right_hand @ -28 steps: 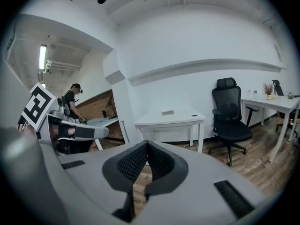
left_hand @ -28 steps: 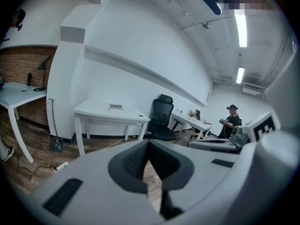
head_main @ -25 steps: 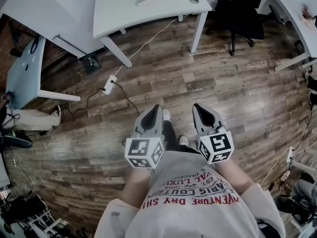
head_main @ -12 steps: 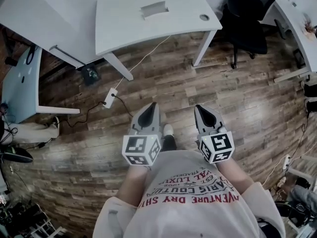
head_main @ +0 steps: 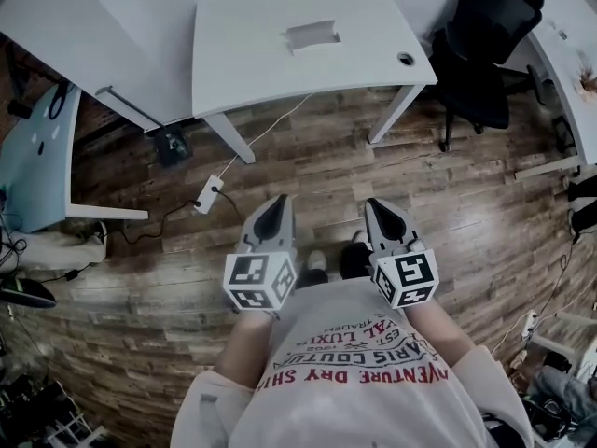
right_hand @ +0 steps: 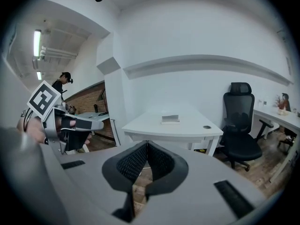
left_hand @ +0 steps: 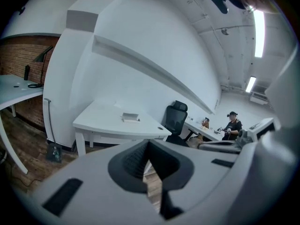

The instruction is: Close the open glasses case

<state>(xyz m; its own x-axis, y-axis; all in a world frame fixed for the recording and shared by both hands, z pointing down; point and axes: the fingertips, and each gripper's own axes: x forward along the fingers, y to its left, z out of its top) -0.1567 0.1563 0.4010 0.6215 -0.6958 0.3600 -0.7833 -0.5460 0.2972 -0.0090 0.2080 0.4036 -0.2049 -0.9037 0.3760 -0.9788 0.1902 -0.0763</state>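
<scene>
Head view: the glasses case [head_main: 312, 35] lies on the white worktop [head_main: 233, 63], far ahead and well apart from the left tool [head_main: 275, 203] and right tool [head_main: 378, 206]. Its long axis runs left-right, and neither tool is clearly nearer.
Left gripper view: jaws pressed together, nothing held; case far, slightly left.
Right gripper view: jaws together, empty; case far, slightly right.

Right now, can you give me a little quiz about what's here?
1. True or false: the case lies on the desk.
2. What stands right of the desk? A) chair B) ladder C) bike
3. Fill in: the left tongs and right tongs are both ___.
Key: 1 true; 2 A; 3 shut.
</scene>
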